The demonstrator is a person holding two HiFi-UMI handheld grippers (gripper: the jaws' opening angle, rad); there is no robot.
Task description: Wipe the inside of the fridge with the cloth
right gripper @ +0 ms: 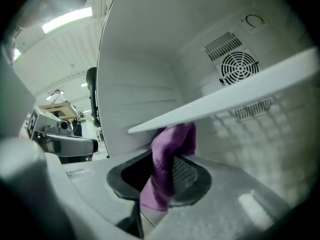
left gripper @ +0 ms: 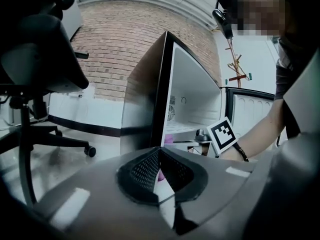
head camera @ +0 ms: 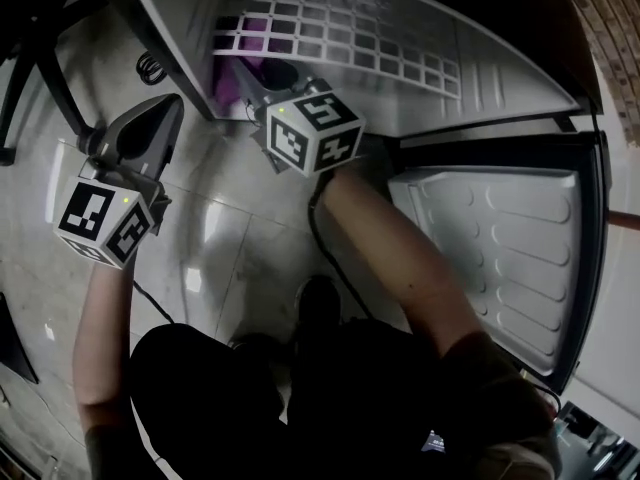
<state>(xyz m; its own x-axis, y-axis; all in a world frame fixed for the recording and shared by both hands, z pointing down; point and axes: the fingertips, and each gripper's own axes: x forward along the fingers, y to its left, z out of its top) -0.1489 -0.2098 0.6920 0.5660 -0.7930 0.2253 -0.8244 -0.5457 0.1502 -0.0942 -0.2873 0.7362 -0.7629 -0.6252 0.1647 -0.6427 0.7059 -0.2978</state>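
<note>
Right gripper view: the right gripper point(right gripper: 159, 181) is clenched on the purple cloth point(right gripper: 172, 144) inside the fridge point(right gripper: 135, 74). The cloth's top sits just under the shelf's point(right gripper: 240, 86) front edge, near a side wall. The left gripper point(left gripper: 161, 176), jaws together and empty, hangs outside over the floor point(head camera: 230, 238), near a chair point(left gripper: 45, 64).

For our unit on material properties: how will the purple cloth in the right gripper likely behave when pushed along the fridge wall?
Probably floppy: the cloth folds and droops in the right gripper. Likely light, since a pinch holds it. It may bunch against the shelf rather than slide flat.
</note>
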